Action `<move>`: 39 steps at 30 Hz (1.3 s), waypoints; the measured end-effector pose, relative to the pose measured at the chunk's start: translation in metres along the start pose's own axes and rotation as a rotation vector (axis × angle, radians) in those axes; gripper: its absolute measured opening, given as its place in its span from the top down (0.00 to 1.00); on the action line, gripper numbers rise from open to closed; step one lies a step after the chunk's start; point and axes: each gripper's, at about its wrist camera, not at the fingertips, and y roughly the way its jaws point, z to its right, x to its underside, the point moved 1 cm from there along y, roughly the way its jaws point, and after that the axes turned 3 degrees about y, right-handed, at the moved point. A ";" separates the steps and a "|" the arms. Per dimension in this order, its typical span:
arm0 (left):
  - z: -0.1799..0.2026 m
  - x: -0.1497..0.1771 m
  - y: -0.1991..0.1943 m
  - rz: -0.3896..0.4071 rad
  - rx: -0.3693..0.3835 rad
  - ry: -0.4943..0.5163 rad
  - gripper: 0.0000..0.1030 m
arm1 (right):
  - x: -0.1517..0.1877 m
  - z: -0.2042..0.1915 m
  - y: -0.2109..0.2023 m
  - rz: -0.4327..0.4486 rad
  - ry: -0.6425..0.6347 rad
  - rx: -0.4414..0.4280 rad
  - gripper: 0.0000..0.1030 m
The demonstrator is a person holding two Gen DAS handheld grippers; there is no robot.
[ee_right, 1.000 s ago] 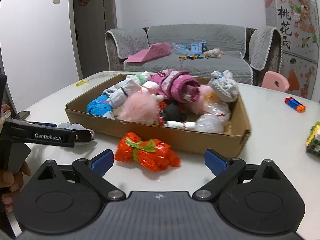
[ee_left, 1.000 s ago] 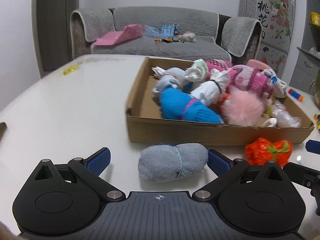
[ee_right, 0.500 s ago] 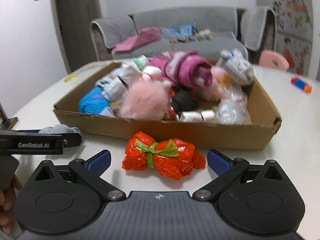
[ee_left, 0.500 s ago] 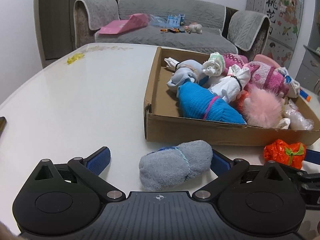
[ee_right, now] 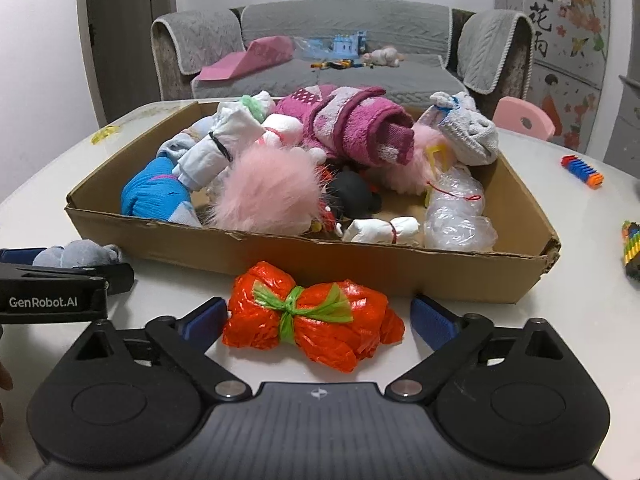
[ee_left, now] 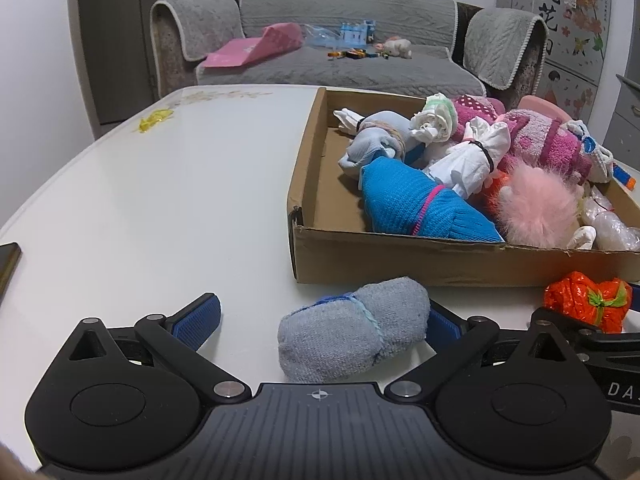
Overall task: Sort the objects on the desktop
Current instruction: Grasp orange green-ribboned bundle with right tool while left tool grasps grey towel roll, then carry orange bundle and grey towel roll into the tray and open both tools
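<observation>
A grey rolled sock (ee_left: 352, 340) lies on the white table in front of the cardboard box (ee_left: 400, 260). My left gripper (ee_left: 320, 316) is open around it; the sock leans against the right finger and is clear of the left one. An orange plastic bundle (ee_right: 360, 320) tied with a green strip lies between the fingers of my right gripper (ee_right: 318, 316), whose jaws are closing. The left pad touches the bundle and the right pad stands just off it. The box (ee_right: 360, 264) holds several rolled socks, towels and fluffy pieces.
A dark phone (ee_left: 6, 264) lies at the table's left edge, with a yellow scrap (ee_left: 154, 122) far back. To the right of the box are an orange-blue toy (ee_right: 582, 170) and a block toy (ee_right: 632, 248). Behind the table stand a pink chair (ee_right: 524, 120) and a grey sofa.
The right gripper has come forward and down, so the orange bundle now sits between its fingers. The left gripper has stayed around the grey sock, turning slightly.
</observation>
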 end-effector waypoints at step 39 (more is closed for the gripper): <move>-0.008 0.012 -0.042 0.097 0.092 0.011 0.39 | -0.001 0.014 -0.030 0.070 -0.030 -0.107 0.47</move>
